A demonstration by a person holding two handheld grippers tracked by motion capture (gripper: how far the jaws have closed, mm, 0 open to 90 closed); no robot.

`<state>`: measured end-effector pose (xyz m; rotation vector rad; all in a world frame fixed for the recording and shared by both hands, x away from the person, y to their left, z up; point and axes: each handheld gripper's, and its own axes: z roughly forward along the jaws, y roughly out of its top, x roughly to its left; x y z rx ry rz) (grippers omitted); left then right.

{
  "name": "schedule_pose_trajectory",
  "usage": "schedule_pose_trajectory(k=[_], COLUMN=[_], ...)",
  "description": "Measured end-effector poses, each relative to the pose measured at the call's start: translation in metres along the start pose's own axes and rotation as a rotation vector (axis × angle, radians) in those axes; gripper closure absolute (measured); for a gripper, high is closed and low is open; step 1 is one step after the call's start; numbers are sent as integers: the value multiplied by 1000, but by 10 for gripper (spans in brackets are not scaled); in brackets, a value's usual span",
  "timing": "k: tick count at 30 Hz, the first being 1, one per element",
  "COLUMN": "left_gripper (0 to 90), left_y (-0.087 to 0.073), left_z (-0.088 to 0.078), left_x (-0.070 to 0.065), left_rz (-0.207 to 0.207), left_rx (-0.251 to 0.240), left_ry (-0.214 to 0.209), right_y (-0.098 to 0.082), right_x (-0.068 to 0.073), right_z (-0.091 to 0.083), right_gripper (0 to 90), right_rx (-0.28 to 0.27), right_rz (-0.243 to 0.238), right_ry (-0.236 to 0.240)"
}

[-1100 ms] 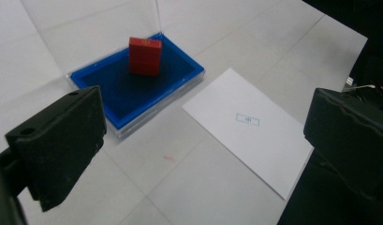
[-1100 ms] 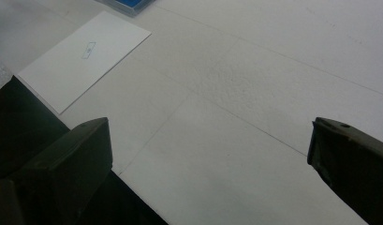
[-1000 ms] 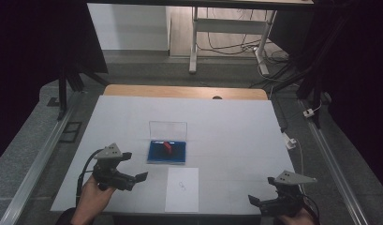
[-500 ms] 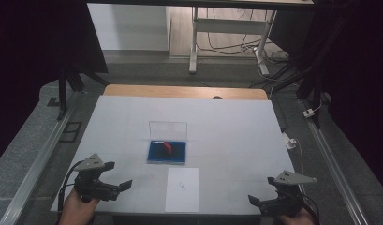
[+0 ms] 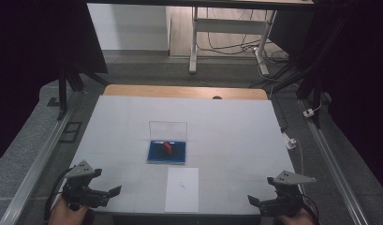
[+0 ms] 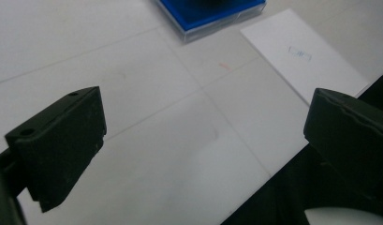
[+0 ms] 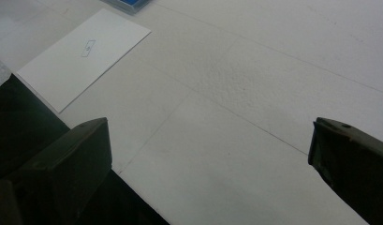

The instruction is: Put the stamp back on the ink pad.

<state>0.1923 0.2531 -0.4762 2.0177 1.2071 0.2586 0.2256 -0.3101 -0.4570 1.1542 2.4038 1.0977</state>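
As we go from left to right over the desk (image 5: 226,122), we meet first our left hand-held gripper (image 5: 105,194), which hangs over the near left corner with its jaws spread wide and nothing between them. In the left gripper view the two black jaws stand far apart over bare white surface, so we judge that this gripper is parked at the edge and does not work on anything.

Near the middle of the desk lies the blue case (image 5: 166,152), with its clear lid (image 5: 168,129) standing up at the far side. A small red object (image 5: 167,147) sits inside it on the blue lining. We think the lid is left upright so that the inside stays reachable from our side. Just in front of the case, apart from it, a white sheet of paper (image 5: 182,189) lies flat at the near edge, with a small mark on it.

At the near right corner, well apart from the case, is our right hand-held gripper (image 5: 260,202), also spread wide and empty, over bare desk in its own view.

What the red object is, we cannot tell; it is too small. The mark on the paper is not readable. In the left gripper view the case is cut off by the top edge, and our hands are cut off at the bottom of the high view.
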Motion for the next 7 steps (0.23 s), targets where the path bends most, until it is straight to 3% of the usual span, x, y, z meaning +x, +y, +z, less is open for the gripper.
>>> schedule_pose_trajectory(k=[3,7], left_gripper=[0,0], left_y=[-1,-1], left_z=[0,1], left_x=[-1,0], left_rz=[1,-6], left_rx=[34,37], left_ry=[20,22], right_y=[0,0], right_x=[0,1], right_z=[1,1], right_gripper=[0,0], right_rx=[4,10], right_rz=[1,-5], right_ry=[-2,-4])
